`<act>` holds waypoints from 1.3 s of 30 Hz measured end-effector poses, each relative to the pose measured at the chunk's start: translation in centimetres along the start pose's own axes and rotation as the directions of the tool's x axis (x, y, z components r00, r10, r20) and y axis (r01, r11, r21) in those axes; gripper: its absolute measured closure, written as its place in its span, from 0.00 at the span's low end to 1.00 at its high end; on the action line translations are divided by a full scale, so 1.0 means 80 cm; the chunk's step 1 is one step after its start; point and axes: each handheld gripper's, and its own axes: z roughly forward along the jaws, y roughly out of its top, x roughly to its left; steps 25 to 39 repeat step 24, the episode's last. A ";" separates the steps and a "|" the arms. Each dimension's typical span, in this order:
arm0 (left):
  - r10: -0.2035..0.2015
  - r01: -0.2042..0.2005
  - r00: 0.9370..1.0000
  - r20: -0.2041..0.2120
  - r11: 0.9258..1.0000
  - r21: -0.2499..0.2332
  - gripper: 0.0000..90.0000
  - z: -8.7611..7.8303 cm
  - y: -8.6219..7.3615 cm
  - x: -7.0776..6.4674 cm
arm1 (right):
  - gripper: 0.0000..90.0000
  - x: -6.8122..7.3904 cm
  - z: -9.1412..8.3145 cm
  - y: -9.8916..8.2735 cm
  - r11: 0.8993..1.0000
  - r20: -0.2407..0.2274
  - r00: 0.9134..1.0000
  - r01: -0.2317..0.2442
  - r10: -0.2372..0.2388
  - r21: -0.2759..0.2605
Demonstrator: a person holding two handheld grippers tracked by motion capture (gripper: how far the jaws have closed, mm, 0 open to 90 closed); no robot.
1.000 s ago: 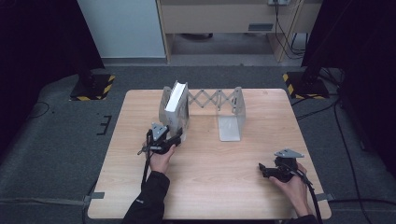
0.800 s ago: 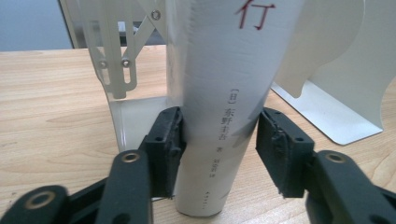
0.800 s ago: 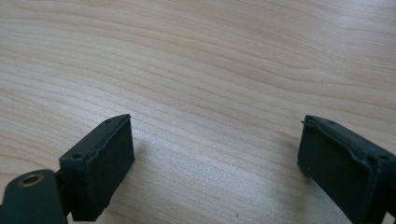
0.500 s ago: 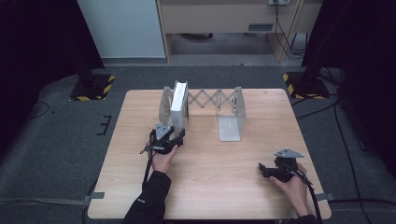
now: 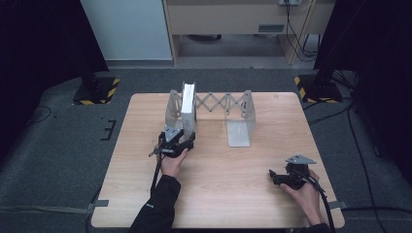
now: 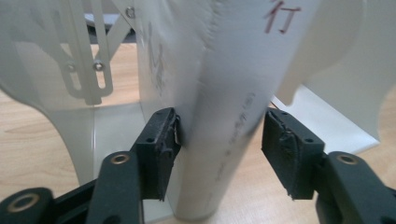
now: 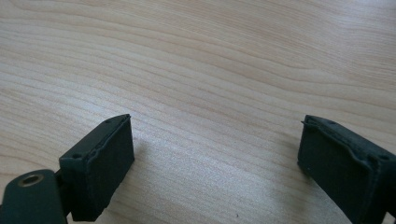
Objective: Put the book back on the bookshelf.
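A white book [image 5: 188, 103] stands upright at the left end of a white expanding metal rack [image 5: 233, 104] on the wooden table [image 5: 218, 204]. My left gripper [image 5: 183, 141] reaches the book's near bottom edge. In the left gripper view the book's spine [image 6: 229, 93] sits between the jaws of that gripper [image 6: 219, 140]. One pad [image 6: 161, 140] touches the cover and the other pad [image 6: 289, 149] stands a little off it. These jaws have just been opening, so the book is not squeezed. My right gripper [image 5: 274, 175] rests low at the table's near right, open [image 7: 215, 149] over bare wood.
The rack's right plate [image 5: 240, 126] stands free with its flat foot toward me. Black-and-yellow stand feet [image 5: 94, 90] sit on the grey floor beyond the table's far corners. Cables trail from both grippers toward the near edge.
The book leaned in the rack a second ago and now stands straight. The left hand barely shifted; the right hand kept still.
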 end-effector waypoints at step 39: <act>0.060 -0.058 0.998 -0.003 0.969 0.239 0.30 -0.115 -0.071 0.076 | 0.22 -0.003 -0.006 -0.004 0.999 0.022 0.999 -0.031 0.032 -0.034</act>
